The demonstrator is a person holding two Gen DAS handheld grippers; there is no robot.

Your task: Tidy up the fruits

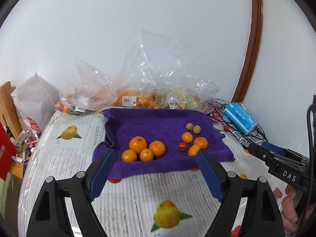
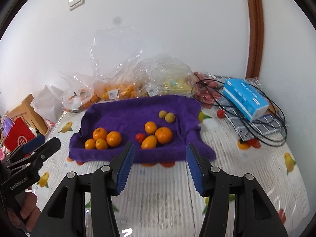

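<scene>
- Two grippers, left gripper [image 1: 156, 158] and right gripper [image 2: 160, 152], hover with fingers wide apart, holding nothing; your fruit lies on the purple towel [image 1: 158, 122]: four oranges [image 1: 144, 149] left, a mixed cluster [image 2: 155, 134] right
- Round fruit may roll off the towel's low front edge if nudged
- The small red fruit [image 2: 140, 137] touches its neighbours; a wide grip could shove them

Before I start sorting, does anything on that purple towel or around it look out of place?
One red fruit lies alone on the table, off the towel, beside the blue box. On the towel, the left group is all oranges, but the right group mixes oranges with a small red fruit and two pale ones. Both tools are open and empty.
</scene>
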